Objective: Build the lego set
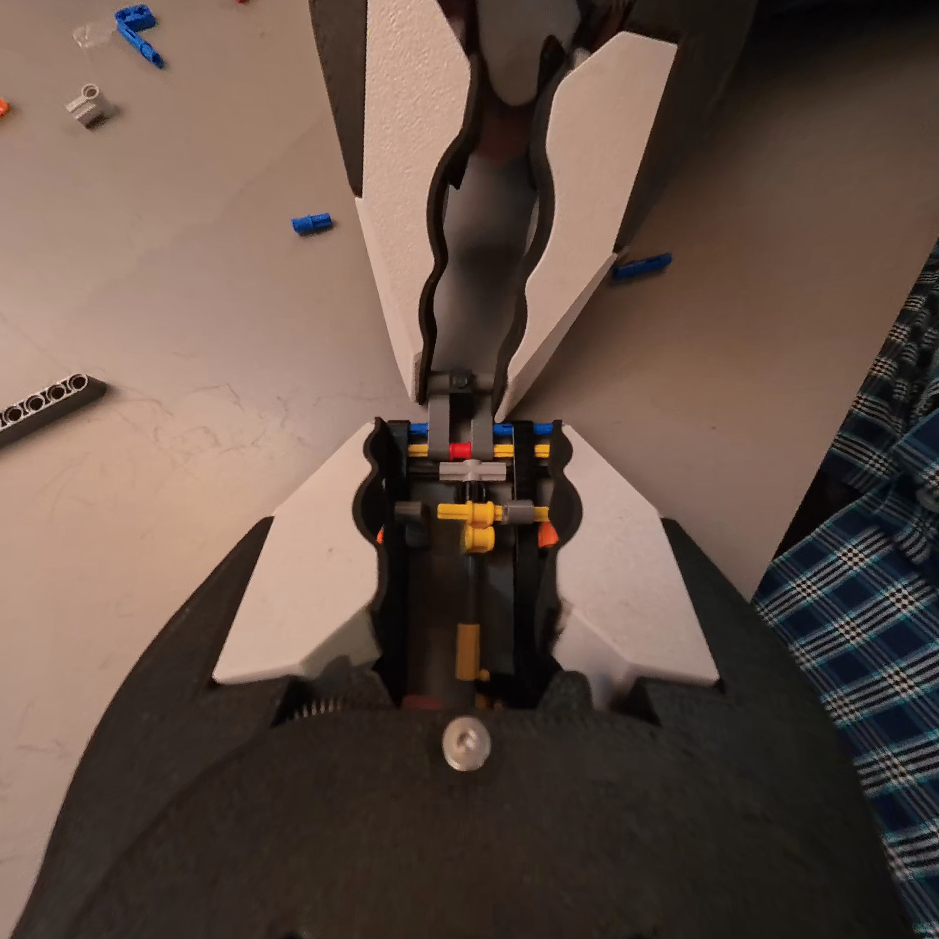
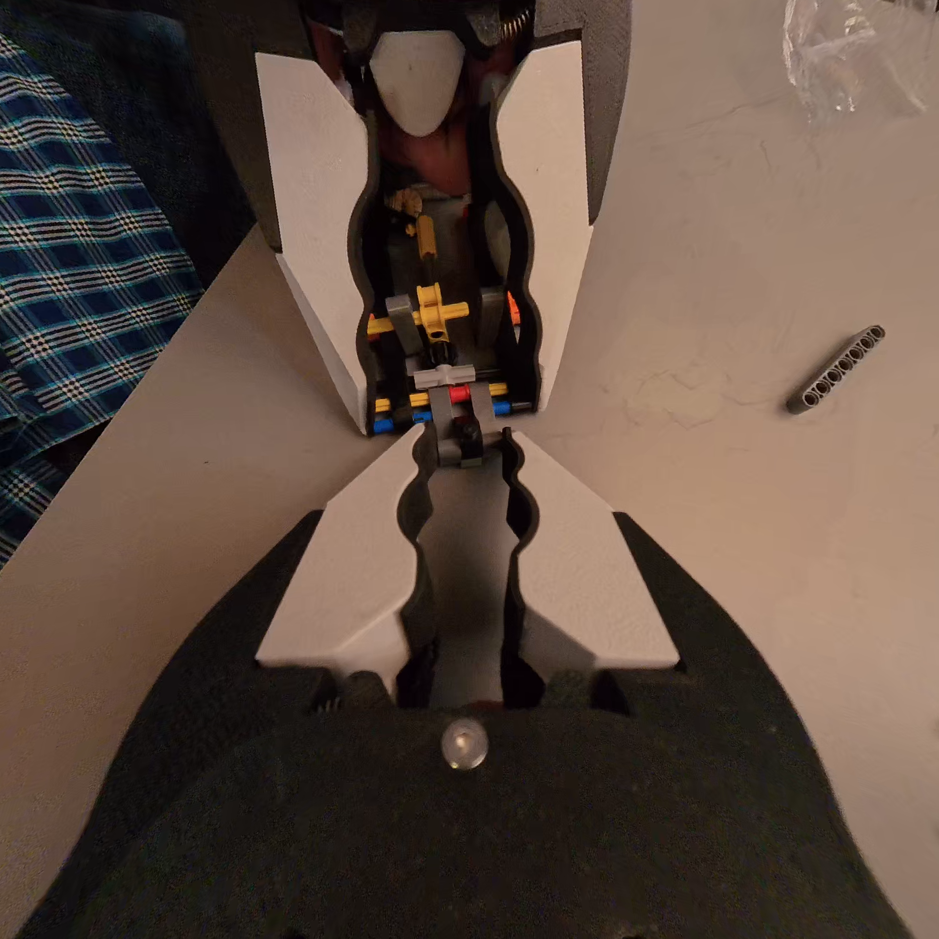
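Note:
My left gripper (image 1: 467,432) is shut on a black-framed lego assembly (image 1: 477,513) with yellow, blue, red and grey parts, which sits between its wavy black pads. My right gripper (image 2: 465,437) comes in tip to tip from the opposite side. It is shut on a grey forked piece (image 2: 447,449) at the assembly's front end. The fork's two arms (image 1: 438,421) straddle a red pin (image 1: 460,449) on the assembly. Both are held just above the beige table (image 2: 711,508). The assembly also shows in the right wrist view (image 2: 432,310).
Loose parts lie on the table: a grey holed beam (image 1: 45,401) (image 2: 838,368), two blue pins (image 1: 311,223) (image 1: 641,265), a blue angled piece (image 1: 134,33) and a grey connector (image 1: 89,105). A clear plastic bag (image 2: 858,56) lies far right. A person's plaid shirt (image 1: 864,635) is at the table edge. The tips of both grippers are at nearly the same place. From either gripper's tips it is about 20 centimetres to the grey connector (image 1: 89,105).

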### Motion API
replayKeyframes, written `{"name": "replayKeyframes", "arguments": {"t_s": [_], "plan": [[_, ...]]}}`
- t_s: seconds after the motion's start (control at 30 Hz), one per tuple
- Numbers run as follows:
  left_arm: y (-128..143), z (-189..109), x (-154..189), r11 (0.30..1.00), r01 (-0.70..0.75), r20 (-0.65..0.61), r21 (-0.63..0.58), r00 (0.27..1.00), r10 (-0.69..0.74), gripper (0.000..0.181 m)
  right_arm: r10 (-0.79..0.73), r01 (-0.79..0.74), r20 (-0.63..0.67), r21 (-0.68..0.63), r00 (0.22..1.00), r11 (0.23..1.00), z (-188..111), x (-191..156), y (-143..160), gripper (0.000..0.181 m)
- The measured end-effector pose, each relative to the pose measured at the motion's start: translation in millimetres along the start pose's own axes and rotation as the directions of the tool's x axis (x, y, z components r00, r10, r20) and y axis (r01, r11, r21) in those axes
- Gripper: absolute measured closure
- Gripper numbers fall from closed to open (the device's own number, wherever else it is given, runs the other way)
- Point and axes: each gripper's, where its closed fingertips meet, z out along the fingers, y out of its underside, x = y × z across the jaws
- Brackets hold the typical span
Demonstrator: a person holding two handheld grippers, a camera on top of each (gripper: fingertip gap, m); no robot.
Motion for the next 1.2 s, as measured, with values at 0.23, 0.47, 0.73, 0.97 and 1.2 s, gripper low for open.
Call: {"name": "replayKeyframes", "arguments": {"t_s": [0.23,0.47,0.73,0.97,1.2], "plan": [[0.6,-0.9,1.0,0.995,0.000,-0.006,-0.095,1.000,0.000,0.095,0.028,-0.028,0.005,0.017,1.000,0.999,-2.0,0.8,-2.0,0.157],[18.3,-29.5,-5.2,0.989,0.053,0.086,-0.138,0.995,-0.041,0.088,0.041,-0.042,0.022,0.034,0.999,0.999,-4.0,0.1,-5.0,0.145],[24.6,-21.3,3.0,0.983,0.052,0.086,-0.177,0.996,-0.037,0.098,0.001,0.000,0.122,-0.003,0.993,1.000,2.4,-4.1,-9.2,0.126],[23.9,-21.1,1.0,0.985,0.069,0.094,-0.159,0.994,-0.055,0.108,0.016,-0.012,0.207,-0.021,0.978,1.000,6.0,-6.2,-7.0,0.129],[23.6,-20.1,1.4,0.985,0.070,0.091,-0.155,0.994,-0.057,0.110,0.009,-0.005,0.203,-0.019,0.979,1.000,5.7,-6.7,-6.6,0.129]]}}
